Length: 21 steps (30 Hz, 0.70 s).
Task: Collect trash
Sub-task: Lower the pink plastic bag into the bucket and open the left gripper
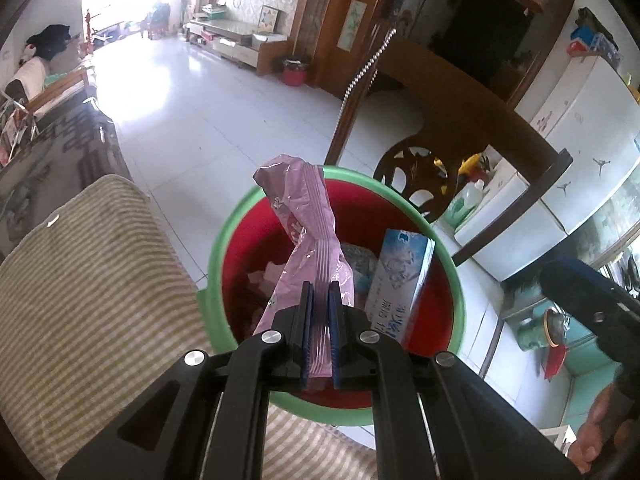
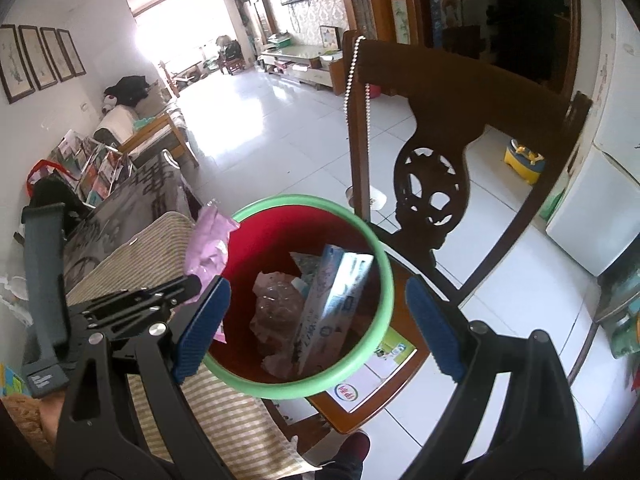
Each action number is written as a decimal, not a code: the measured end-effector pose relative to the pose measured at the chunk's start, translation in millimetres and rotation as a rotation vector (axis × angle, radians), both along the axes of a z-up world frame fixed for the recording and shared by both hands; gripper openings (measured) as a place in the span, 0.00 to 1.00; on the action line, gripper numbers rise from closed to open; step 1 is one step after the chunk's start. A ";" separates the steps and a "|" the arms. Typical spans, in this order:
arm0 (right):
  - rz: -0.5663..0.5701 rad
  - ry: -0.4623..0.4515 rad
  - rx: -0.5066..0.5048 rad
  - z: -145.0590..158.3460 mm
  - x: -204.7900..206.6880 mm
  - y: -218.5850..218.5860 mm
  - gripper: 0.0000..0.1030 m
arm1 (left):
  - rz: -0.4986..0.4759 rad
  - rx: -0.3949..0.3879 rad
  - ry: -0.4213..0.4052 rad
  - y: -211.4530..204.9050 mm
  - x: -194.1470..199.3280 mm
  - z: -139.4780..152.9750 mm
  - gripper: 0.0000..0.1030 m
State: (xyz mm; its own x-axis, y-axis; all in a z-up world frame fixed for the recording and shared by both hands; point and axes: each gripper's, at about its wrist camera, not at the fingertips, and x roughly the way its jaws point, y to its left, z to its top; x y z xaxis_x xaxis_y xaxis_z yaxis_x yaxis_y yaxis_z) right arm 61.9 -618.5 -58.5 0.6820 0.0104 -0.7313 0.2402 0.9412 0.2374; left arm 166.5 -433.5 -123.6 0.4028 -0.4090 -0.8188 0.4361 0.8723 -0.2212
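I see the striped cushion (image 1: 92, 280) at left, its edge touching the bin (image 1: 456, 292), which is red inside with a green rim. The bin stands beside a dark wooden chair (image 2: 436, 120); a bead chain (image 2: 349, 80) hangs from the chair's back post. Inside the bin, a blue-and-white box (image 1: 400, 276) leans upright against the right wall, with crumpled wrappers (image 2: 276, 304) at the bottom beside it. My left tool (image 1: 320, 292) is clenched on a pink plastic bag (image 1: 304, 216); the bag runs up between the blue pads and its free end stands above the bin's far rim. In the right wrist view the bag appears at the bin's left rim, over the cushion's edge. My right tool (image 2: 320, 312) is released, its blue pads (image 2: 202, 328) spread wide to either side of the bin opening and holding nothing.
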 end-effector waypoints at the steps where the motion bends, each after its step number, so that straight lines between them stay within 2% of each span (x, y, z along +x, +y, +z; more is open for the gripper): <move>1: -0.003 -0.003 0.000 0.9 -1.3 -2.0 0.86 | -0.006 0.004 0.004 -3.0 0.2 -1.4 0.05; 9: 0.005 -0.026 0.006 6.0 -0.1 -7.4 0.86 | -0.020 0.056 0.032 -19.4 7.7 -11.9 0.05; 21: 0.047 -0.015 0.031 -1.6 12.8 -7.1 0.86 | 0.019 0.139 0.100 -32.1 27.2 -44.2 0.08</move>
